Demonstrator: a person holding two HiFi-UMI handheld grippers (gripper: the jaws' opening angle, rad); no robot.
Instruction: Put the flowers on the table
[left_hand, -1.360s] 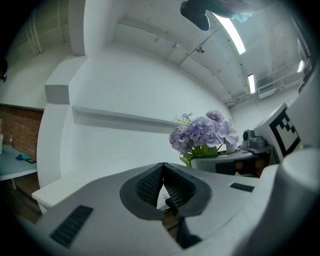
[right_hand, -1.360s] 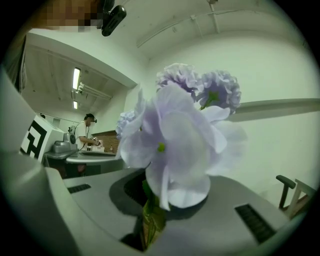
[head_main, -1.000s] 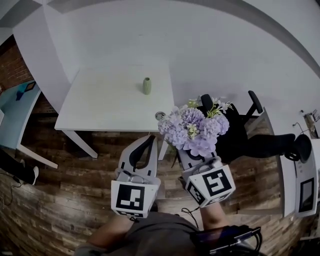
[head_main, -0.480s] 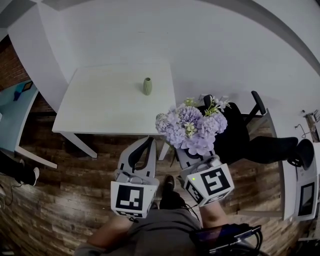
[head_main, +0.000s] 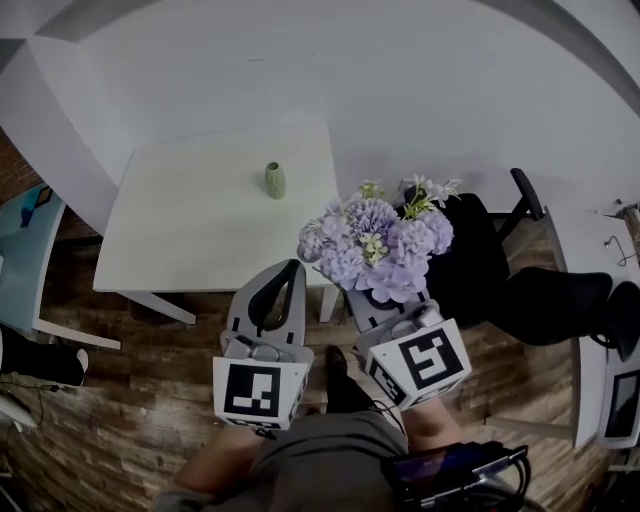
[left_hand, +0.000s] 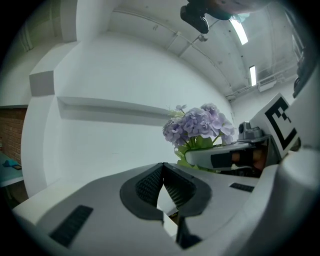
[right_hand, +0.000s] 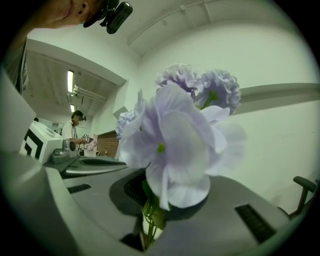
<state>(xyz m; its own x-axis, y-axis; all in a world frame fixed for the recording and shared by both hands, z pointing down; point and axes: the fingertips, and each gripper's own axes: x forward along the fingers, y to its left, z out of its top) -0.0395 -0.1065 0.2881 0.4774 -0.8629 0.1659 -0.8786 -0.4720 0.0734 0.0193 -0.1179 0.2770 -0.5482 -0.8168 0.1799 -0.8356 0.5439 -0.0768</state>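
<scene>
The white bench (head_main: 190, 220) has drawn nearer to the lilac bouquet (head_main: 378, 250), which is held upright in the air with its stems pinched by the right tongs (head_main: 380, 305). Set-down seems close. The left tongs (head_main: 290, 268) are pressed together and empty.

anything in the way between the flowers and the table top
Nothing visible does. The flowers, in the right hand-held gripper, hang by the table at its near right corner; only a small green vase stands farther back.

A white wall (head_main: 400, 60) rises behind a white counter (head_main: 180, 230) on dark plank floor (head_main: 120, 400); a black office chair (head_main: 480, 260) stands at right, brick (left_hand: 12, 135) at left, strip lights (left_hand: 239, 31) overhead
</scene>
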